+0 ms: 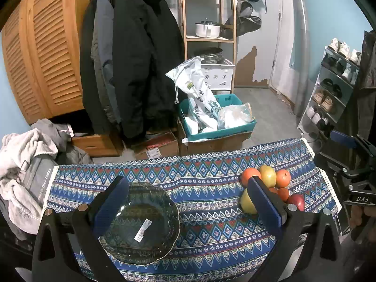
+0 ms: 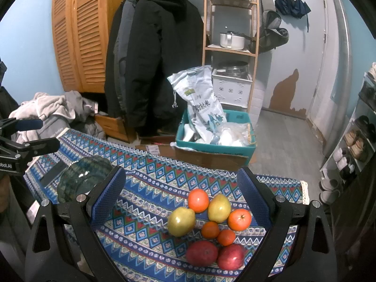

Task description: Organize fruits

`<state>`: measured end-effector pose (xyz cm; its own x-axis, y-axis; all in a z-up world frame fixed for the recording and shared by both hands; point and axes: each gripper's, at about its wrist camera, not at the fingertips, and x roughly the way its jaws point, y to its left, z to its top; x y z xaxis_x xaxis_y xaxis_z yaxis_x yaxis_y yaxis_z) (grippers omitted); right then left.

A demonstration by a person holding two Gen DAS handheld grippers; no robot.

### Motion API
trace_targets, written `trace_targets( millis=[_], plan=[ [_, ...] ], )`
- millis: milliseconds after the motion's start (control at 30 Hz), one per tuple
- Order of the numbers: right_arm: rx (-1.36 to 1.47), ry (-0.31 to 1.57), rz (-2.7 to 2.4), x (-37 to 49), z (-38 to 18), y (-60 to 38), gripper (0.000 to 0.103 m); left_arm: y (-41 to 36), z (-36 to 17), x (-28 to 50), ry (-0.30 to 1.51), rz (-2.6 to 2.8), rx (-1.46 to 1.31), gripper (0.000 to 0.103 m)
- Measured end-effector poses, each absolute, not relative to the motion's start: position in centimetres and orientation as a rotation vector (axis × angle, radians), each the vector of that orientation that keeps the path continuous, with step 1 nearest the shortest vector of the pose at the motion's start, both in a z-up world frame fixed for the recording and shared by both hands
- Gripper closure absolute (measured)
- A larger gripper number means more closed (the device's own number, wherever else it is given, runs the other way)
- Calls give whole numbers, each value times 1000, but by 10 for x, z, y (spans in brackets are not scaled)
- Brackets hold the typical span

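The left gripper (image 1: 188, 202) is hovering over the desk with its blue-padded fingers spread wide, holding nothing. Below it, a dark glass plate (image 1: 141, 223) with a scalloped rim is lying flat on the patterned blue tablecloth (image 1: 211, 235), and a white barcode sticker (image 1: 143, 230) is showing through its centre. The plate is sitting toward the left half of the desk, mostly between the fingers in this view, nearer the left one.

The right gripper (image 2: 181, 197) is likewise hanging with its jaws wide apart and empty above the fruit pile. The fruits are clustered together on the cloth at the right side of the desk, well apart from the plate. From the right wrist view, two yellow-green pears (image 2: 181, 221) (image 2: 219, 208) are resting in the middle of the group, two larger oranges (image 2: 198, 200) (image 2: 239, 219) are flanking the far pear, two small tangerines (image 2: 210, 229) (image 2: 226, 237) are sitting side by side just nearer the camera, and two red apples (image 2: 202, 253) (image 2: 231, 256) are lying nearest, touching each other.

Beyond the desk, a teal crate (image 2: 211, 145) holding a white rice sack (image 2: 202, 103) is standing on cardboard boxes on the floor, beside dark coats (image 2: 152, 58) hanging on a rail.
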<state>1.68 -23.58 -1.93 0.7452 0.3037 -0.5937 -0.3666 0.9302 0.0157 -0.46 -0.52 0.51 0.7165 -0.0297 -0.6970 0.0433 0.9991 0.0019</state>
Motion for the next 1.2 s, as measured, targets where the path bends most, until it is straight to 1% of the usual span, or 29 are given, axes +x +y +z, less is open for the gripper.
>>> trace_targets(
  millis=[833,1200],
  plan=[
    [-104,634,361,13,-24,-239,9,-16,1,2,771,-54,30,1],
    [-101,663,334,14,-31,-259,9,-27,-6,3,769,-69,52,1]
  ],
)
